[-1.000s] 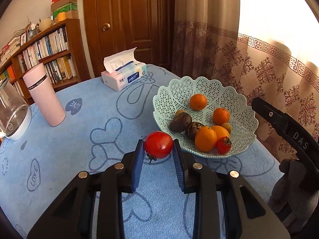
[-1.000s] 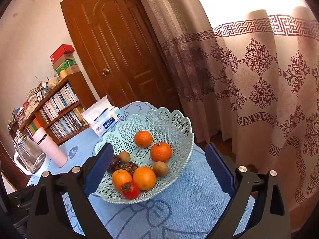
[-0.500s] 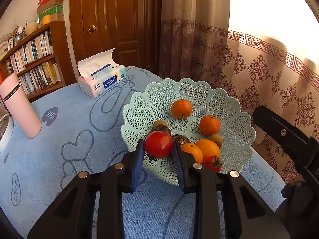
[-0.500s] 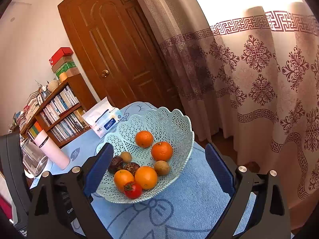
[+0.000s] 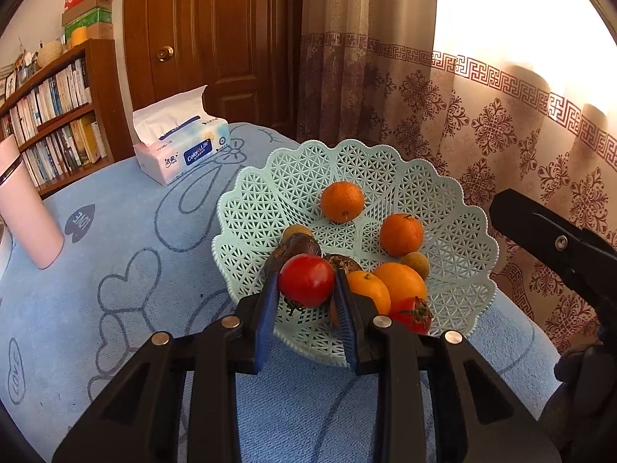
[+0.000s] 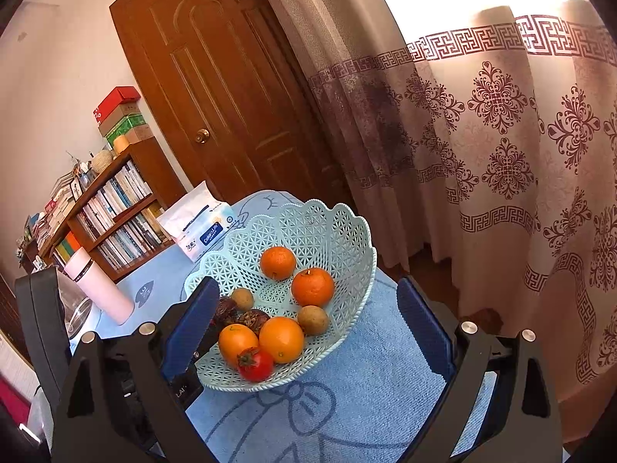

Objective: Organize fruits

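My left gripper (image 5: 306, 289) is shut on a red tomato (image 5: 306, 279) and holds it over the near rim of a mint lattice fruit basket (image 5: 455, 239). The basket holds several oranges (image 5: 342, 201), small brown fruits, dark fruits and another tomato (image 5: 410, 314). My right gripper (image 6: 308, 328) is open and empty, its jaws wide on either side of the same basket (image 6: 339, 231), above the blue cloth. In the right wrist view the left gripper's held tomato is hidden behind my left finger.
A tissue pack (image 5: 181, 150) lies behind the basket. A pink tumbler (image 5: 27, 208) and a glass jug (image 6: 77, 308) stand at the left. Bookshelf, door and curtain lie behind. The round table edge (image 6: 401, 293) runs just right of the basket.
My left gripper has carried the tomato to the right from over the cloth to over the basket's near rim. The right gripper has barely moved.
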